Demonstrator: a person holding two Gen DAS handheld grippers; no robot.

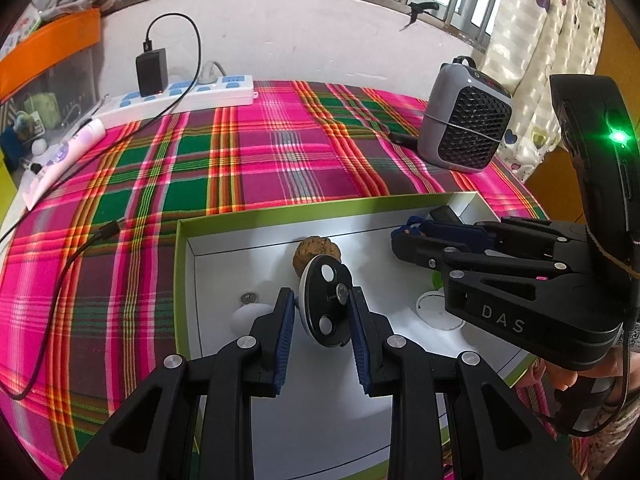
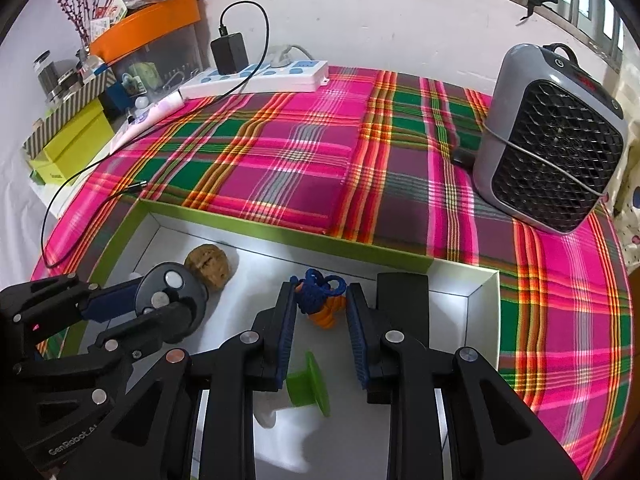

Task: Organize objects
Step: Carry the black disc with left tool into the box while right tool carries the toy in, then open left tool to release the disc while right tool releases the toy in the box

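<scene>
Inside the box [image 1: 184, 248], a white tray with a green rim, the left gripper [image 1: 322, 312] pinches a black disc [image 1: 326, 306] by its edges, above the box floor. Just behind the disc a brown walnut [image 1: 317, 254] rests against the box's far wall. Further right in the box, the right gripper [image 2: 320, 312] is pressed onto a small orange piece with blue cord [image 2: 322, 300]. A green spool [image 2: 310, 380] lies on the box floor beneath that gripper. The box sits on a plaid cloth [image 2: 280, 160]. A grey heater [image 2: 552, 140] stands beyond the box's right corner, a power strip [image 1: 180, 94] far behind it.
</scene>
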